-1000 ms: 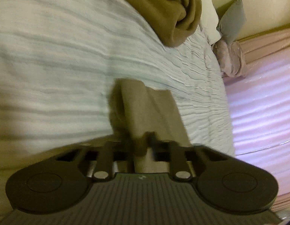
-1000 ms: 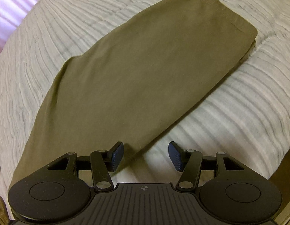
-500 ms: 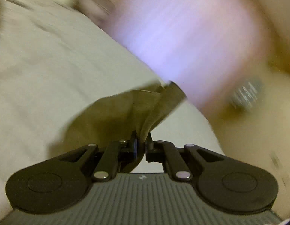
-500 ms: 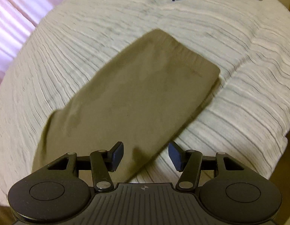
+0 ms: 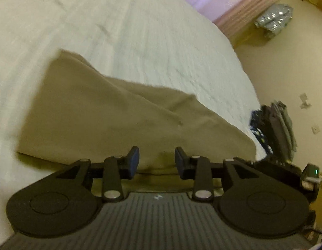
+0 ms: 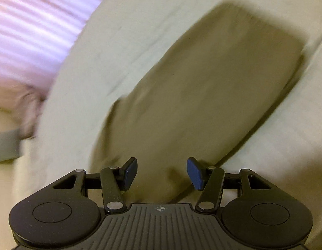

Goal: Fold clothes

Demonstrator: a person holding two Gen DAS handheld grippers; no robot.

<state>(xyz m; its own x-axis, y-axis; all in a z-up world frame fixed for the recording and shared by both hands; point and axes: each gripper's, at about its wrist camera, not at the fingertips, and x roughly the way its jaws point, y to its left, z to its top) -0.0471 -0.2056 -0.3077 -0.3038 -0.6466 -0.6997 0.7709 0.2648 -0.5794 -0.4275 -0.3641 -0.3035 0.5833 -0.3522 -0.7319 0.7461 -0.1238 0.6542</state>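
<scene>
There are two grippers, the left gripper [image 5: 156, 159] and the right gripper [image 6: 162, 174], one olive garment [image 5: 111, 112], and one bed [image 5: 140, 31].

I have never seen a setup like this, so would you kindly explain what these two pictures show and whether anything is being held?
Each picture comes from a fisheye camera mounted on a hand-held two-finger gripper, looking along its fingers. One view shows the left gripper, its jaws opening with nothing between them; the other shows the right gripper, open and empty. Beneath both lies an olive-brown folded cloth garment on a pale ribbed bedspread. At the bed's edge sits a dark stack of folded clothes.
</scene>
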